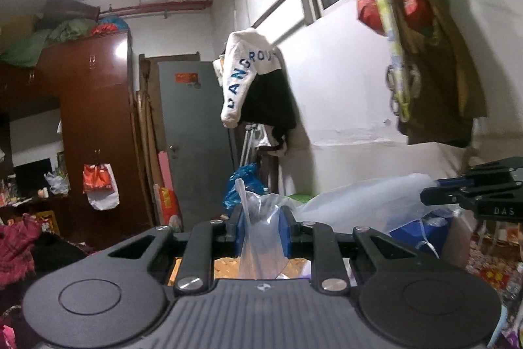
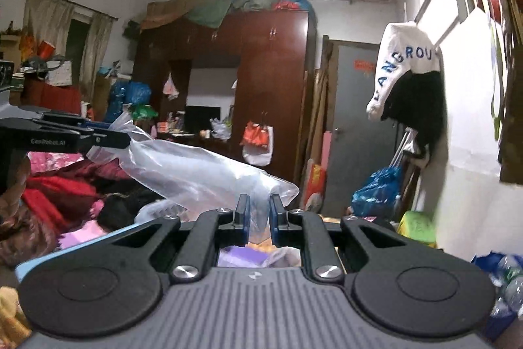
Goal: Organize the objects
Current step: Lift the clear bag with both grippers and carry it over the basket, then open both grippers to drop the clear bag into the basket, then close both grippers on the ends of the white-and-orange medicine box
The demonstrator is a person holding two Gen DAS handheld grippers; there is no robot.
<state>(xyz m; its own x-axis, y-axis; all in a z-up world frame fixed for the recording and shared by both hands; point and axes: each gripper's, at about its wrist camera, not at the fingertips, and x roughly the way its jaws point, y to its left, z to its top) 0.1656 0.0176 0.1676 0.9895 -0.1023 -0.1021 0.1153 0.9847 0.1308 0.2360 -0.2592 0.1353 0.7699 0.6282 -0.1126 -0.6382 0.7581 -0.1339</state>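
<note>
One clear plastic bag [image 2: 196, 167] is in play, stretched between two grippers. The left gripper [image 1: 263, 233] has its two blue-padded fingers [image 1: 285, 234] narrowed onto a bunched edge of that bag, the film standing up between them and trailing down below. In the right wrist view the same left gripper [image 2: 108, 141] shows at the far left, side-on, with the bag's edge pinched at its tip.

The right gripper [image 2: 260, 219] has its fingers drawn close with only a slim gap, and the opposite end of the bag sits gathered in that gap; the film sags in a loose span leftward from there. From the left wrist camera the right gripper [image 1: 470, 195] appears at the right edge, cut off by the frame, so its hold cannot be judged there.

Ahead of both grippers stand one dark red wardrobe [image 2: 271, 94] and one grey door [image 1: 196, 139]. One white garment with blue lettering [image 1: 245, 77] hangs above and ahead, over a black one.

What lies beneath the fingers is mostly hidden by the gripper bodies; only scraps of orange and purple show.
</note>
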